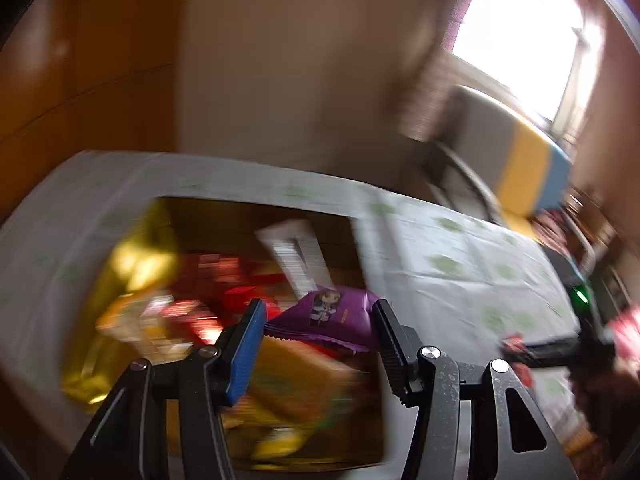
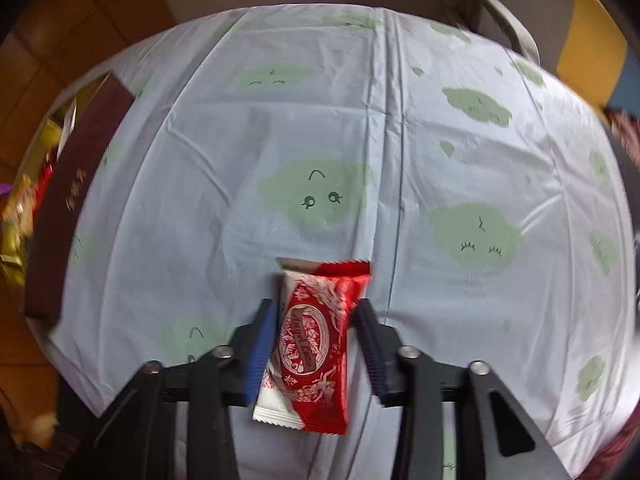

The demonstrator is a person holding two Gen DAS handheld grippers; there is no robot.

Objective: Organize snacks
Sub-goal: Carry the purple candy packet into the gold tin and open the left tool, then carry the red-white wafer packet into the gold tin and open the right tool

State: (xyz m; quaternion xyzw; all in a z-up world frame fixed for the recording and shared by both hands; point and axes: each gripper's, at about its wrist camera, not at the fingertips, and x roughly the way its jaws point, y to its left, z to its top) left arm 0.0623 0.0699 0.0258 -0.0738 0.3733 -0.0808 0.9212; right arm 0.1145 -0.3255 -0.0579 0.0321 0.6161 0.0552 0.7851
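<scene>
In the left wrist view my left gripper point(image 1: 318, 316) is shut on a purple snack packet point(image 1: 326, 314) with a cartoon figure, held above an open brown box point(image 1: 256, 216) full of red, yellow and gold snacks point(image 1: 184, 320). The view is blurred by motion. In the right wrist view my right gripper point(image 2: 316, 318) is shut on a red and white snack packet point(image 2: 310, 344), held over the table's pale cloth with green blobs point(image 2: 312, 196). The box's dark side point(image 2: 68, 200) shows at the far left there. The right gripper also appears at the right edge of the left wrist view point(image 1: 560, 346).
A chair with grey, yellow and blue cushions point(image 1: 520, 164) stands beyond the table's far right edge. A bright window point(image 1: 520, 36) is behind it. Orange-brown tiled floor point(image 2: 60, 12) lies past the table's left edge.
</scene>
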